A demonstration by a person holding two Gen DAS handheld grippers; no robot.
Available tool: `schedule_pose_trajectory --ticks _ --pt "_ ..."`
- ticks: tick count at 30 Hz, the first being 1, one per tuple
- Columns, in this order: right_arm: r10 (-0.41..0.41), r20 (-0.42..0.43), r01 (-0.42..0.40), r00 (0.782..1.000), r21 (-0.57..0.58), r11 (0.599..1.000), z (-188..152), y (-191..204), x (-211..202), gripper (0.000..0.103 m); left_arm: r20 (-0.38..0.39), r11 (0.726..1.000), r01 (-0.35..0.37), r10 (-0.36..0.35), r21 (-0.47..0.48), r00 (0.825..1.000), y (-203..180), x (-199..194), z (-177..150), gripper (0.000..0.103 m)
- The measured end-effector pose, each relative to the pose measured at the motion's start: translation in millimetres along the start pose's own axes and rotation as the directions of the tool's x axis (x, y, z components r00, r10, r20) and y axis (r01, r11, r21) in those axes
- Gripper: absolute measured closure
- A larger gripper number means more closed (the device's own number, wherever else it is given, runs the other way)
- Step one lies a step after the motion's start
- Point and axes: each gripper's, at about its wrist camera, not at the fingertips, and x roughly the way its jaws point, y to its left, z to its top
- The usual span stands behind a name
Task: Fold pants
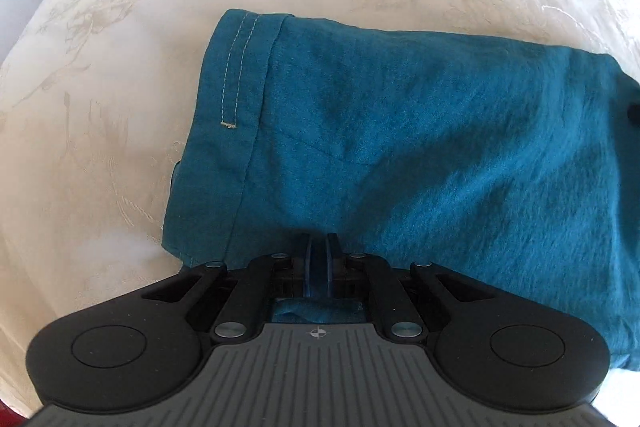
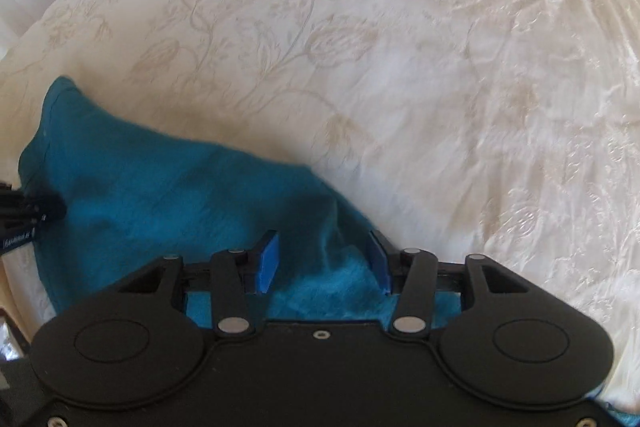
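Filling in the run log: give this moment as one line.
left tongs: shut on pants | right tongs: open, over pants | bedspread: beneath

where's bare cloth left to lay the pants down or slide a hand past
Bare floral tablecloth lies beyond the teal pants' far edge and to their right in the right wrist view; left of the stitched hem in the left wrist view. It is crowded at the near edge, where the left gripper and right gripper sit.
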Motion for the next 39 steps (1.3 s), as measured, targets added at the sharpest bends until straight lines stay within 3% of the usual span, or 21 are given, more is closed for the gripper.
schedule_pose_trajectory --ticks 4,9,16,18,19,20,24,30,31,32,34,36,39 --pt "0.149 -0.097 -0.153 0.984 -0.035 0.988 -19.2 8.4 4.0 0.045 -0.014 1.000 0.004 -0.004 -0.009 1.000 3.5 2.8 0.8 0.095" --pt "0.145 -0.026 -0.145 0.989 0.006 0.989 -3.5 -4.7 4.5 0.045 -0.020 1.000 -0.003 0.003 0.001 1.000 0.1 3.5 5.2 0.095" --pt "0.260 -0.002 -0.260 0.966 0.045 0.965 36.9 -21.8 19.2 0.046 -0.028 1.000 0.008 -0.008 -0.011 1.000 -0.9 4.4 15.0 0.095" --pt "0.296 -0.005 -0.296 0.955 0.060 0.953 42.8 -19.4 21.6 0.055 -0.027 1.000 0.011 -0.012 -0.017 1.000 0.0 4.8 14.4 0.095" --pt "0.308 0.002 -0.308 0.951 0.065 0.949 42.7 -18.4 22.1 0.085 -0.026 1.000 0.013 -0.013 -0.020 1.000 1.5 4.9 13.5 0.095" --pt "0.307 0.007 -0.306 0.952 0.072 0.949 44.0 -18.1 22.5 0.092 -0.024 1.000 0.015 -0.015 -0.022 1.000 3.9 2.4 13.5 0.095" --pt "0.205 0.061 -0.209 0.977 0.063 0.976 55.0 -18.7 21.6 0.094 -0.008 1.000 0.013 -0.013 -0.019 1.000 6.1 4.0 4.9 0.095" --pt "0.137 0.005 -0.137 0.991 0.062 0.989 60.7 -12.0 44.7 0.093 -0.004 1.000 0.011 -0.011 0.002 1.000 8.7 3.0 0.6 0.095" --pt "0.131 0.010 -0.131 0.991 0.078 0.988 60.3 -13.3 43.4 0.092 -0.006 1.000 0.015 -0.015 0.000 1.000 9.9 2.3 0.9 0.095" --pt "0.119 0.028 -0.121 0.993 0.101 0.987 59.3 -15.1 38.1 0.080 -0.007 1.000 0.019 -0.019 -0.001 1.000 11.8 0.6 1.4 0.095" --pt "0.054 0.090 -0.065 0.994 0.128 0.990 54.4 -16.7 19.8 0.068 -0.010 1.000 0.022 -0.022 0.000 1.000 15.7 0.5 0.0 0.095" --pt "0.008 0.145 -0.031 0.989 0.153 0.988 46.9 -17.8 0.0 0.067 -0.011 1.000 0.029 -0.028 0.008 1.000 17.7 0.5 -0.9 0.095" --pt "0.006 0.189 -0.040 0.982 0.173 0.984 31.2 -13.1 -25.8 0.067 -0.013 0.999 0.030 -0.030 0.035 0.999 18.7 1.2 -3.1 0.095"
